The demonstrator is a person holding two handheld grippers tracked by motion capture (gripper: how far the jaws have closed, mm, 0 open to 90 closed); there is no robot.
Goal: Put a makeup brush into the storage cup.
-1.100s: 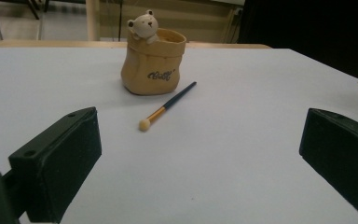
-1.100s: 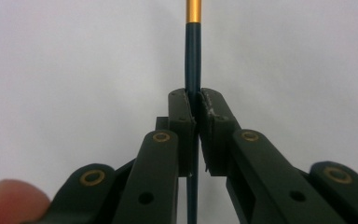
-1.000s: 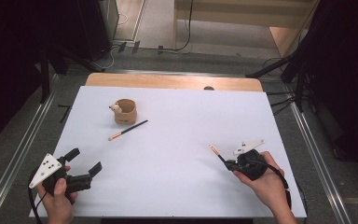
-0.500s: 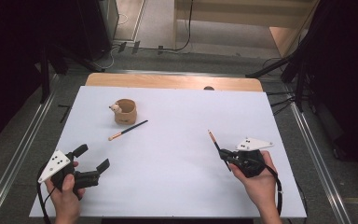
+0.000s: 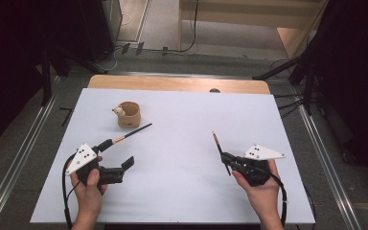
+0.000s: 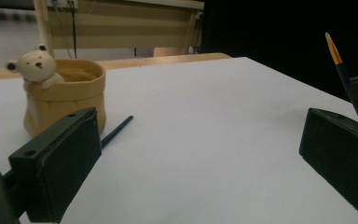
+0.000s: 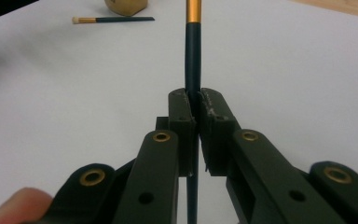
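Nearest the person, the right gripper [image 5: 228,160] has its jaws clamped together on a slim dark makeup brush [image 5: 219,149], pinched low on the handle so that the gold-banded end stands up and away from the white desk [image 5: 268,120]. The hold is thin and far from the brush's middle, so the brush may well pivot or slip between the pads if it is swung quickly or knocks against something. The left gripper [image 5: 120,163] hovers with its jaws wide apart and nothing between them, just short of a second brush [image 5: 124,136] that lies flat on the desk. That one is low and thin; closing from a poor angle could scrape the desk or roll it away. Beyond its far tip, just beside it, stands a tan holder with a small bear on its rim [image 5: 128,114], light-looking and easy to tip if nudged.
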